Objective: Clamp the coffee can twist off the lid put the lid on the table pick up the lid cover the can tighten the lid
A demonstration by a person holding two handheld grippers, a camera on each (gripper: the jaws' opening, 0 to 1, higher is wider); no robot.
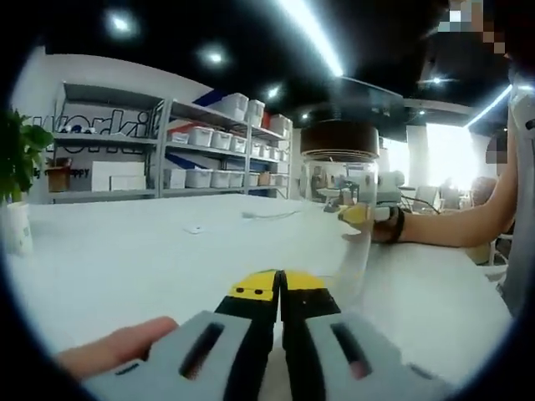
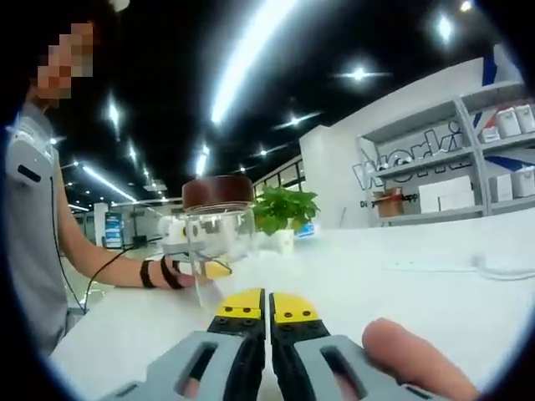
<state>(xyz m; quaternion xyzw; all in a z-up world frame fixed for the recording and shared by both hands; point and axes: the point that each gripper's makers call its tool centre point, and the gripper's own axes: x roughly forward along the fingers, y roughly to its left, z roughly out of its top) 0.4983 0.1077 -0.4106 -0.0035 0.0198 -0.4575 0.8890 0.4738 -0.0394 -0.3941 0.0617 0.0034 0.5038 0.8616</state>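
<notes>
Left gripper view: the clear coffee can (image 1: 338,219) stands upright on the white table (image 1: 134,259), brown lid (image 1: 338,139) on, ahead of the left gripper (image 1: 281,286), whose yellow-tipped jaws are closed together on nothing. In the right gripper view the right gripper (image 2: 267,307) is likewise closed and empty, well short of the can. Shelving (image 1: 201,159) and a potted plant (image 2: 284,209) stand behind.
</notes>
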